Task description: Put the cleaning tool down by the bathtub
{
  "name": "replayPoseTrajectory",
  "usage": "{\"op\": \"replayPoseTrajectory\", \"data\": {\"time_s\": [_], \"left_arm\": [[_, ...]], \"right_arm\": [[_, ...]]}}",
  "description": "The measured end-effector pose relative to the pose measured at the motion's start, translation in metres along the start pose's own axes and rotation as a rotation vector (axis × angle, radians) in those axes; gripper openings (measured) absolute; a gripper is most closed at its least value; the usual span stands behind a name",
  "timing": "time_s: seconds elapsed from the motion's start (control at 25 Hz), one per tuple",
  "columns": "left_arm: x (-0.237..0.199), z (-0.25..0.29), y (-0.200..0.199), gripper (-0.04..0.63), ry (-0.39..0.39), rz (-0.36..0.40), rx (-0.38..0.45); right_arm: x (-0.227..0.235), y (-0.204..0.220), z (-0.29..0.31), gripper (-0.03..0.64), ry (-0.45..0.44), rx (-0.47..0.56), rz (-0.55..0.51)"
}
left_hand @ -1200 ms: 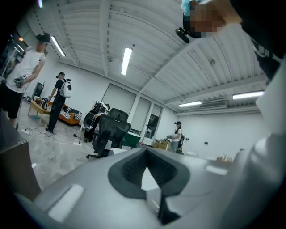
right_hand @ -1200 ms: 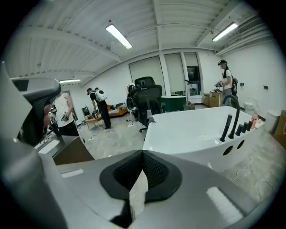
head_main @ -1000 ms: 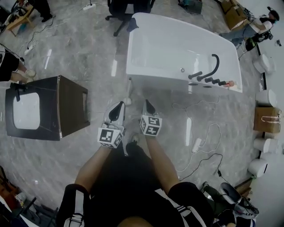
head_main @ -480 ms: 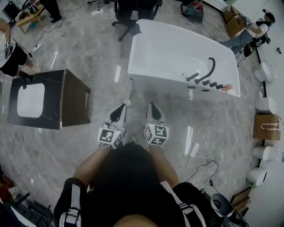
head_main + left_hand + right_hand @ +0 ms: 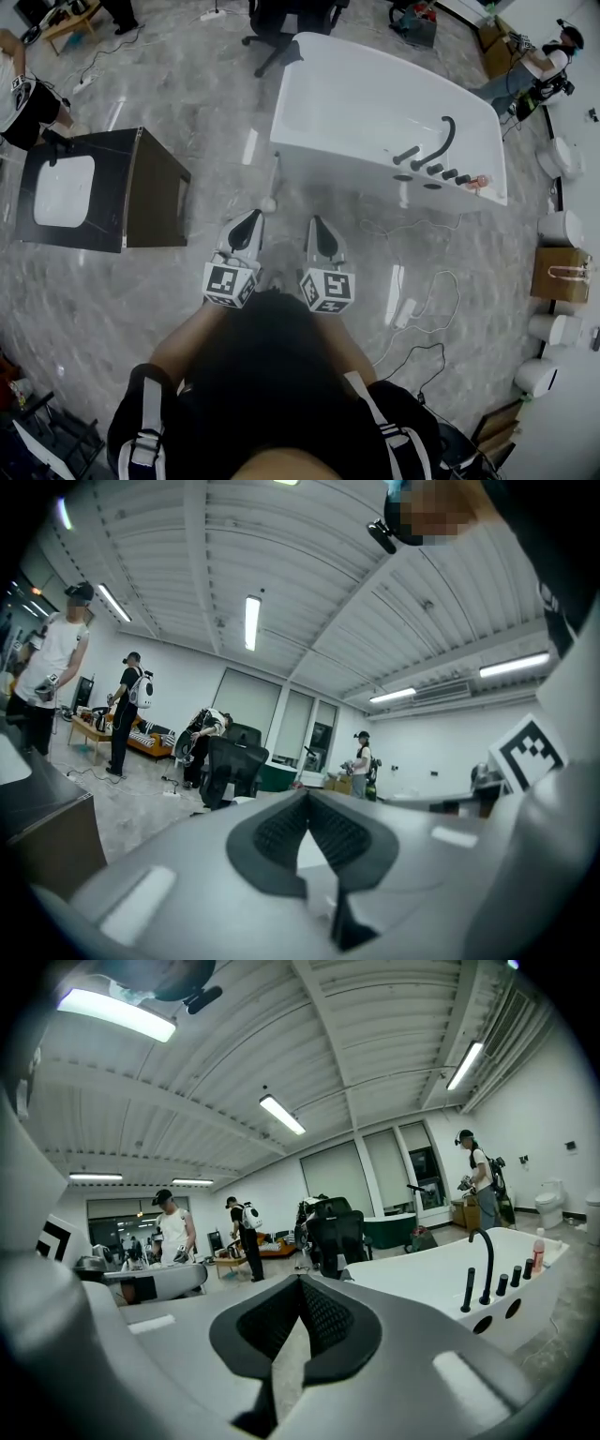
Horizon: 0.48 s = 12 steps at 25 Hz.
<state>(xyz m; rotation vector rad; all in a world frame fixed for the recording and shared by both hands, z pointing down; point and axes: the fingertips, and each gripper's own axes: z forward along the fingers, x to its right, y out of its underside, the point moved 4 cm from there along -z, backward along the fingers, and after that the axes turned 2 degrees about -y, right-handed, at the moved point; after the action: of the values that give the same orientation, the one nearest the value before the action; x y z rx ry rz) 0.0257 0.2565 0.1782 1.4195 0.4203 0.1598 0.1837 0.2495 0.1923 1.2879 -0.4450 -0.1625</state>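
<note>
The cleaning tool (image 5: 270, 201), a thin stick with a white round head, lies on the marble floor beside the near wall of the white bathtub (image 5: 328, 174). No gripper touches it. My left gripper (image 5: 250, 218) and right gripper (image 5: 316, 224) are held side by side just short of the tool's head, and both point toward the tub. Each is shut with nothing between its pads. In the left gripper view the left gripper (image 5: 306, 797) points level across the room. In the right gripper view the right gripper (image 5: 300, 1280) faces the bathtub (image 5: 422, 1279) and its black faucet (image 5: 486, 1262).
A dark cabinet (image 5: 155, 202) with a white basin stands at the left. A black office chair (image 5: 281, 21) sits beyond the tub. Cables and a power strip (image 5: 405, 312) trail over the floor at the right, near a paper bag (image 5: 561, 272). Several people stand around the room.
Both grippers have risen and drawn slightly away from the floor, still shut and empty. The tool has stayed where it lies by the tub.
</note>
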Motion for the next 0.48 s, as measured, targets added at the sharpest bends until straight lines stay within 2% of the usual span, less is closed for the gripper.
{"op": "replayPoseTrajectory", "data": {"time_s": [0.24,0.48], "left_arm": [[0.009,-0.002,0.003,0.009,0.023,0.018,-0.011],[0.015,0.001,0.004,0.009,0.032,0.033,-0.011]], "right_arm": [[-0.007,-0.009,-0.007,-0.002,-0.028,0.036,-0.018],[-0.004,-0.009,-0.008,-0.002,-0.02,0.033,-0.025]]}}
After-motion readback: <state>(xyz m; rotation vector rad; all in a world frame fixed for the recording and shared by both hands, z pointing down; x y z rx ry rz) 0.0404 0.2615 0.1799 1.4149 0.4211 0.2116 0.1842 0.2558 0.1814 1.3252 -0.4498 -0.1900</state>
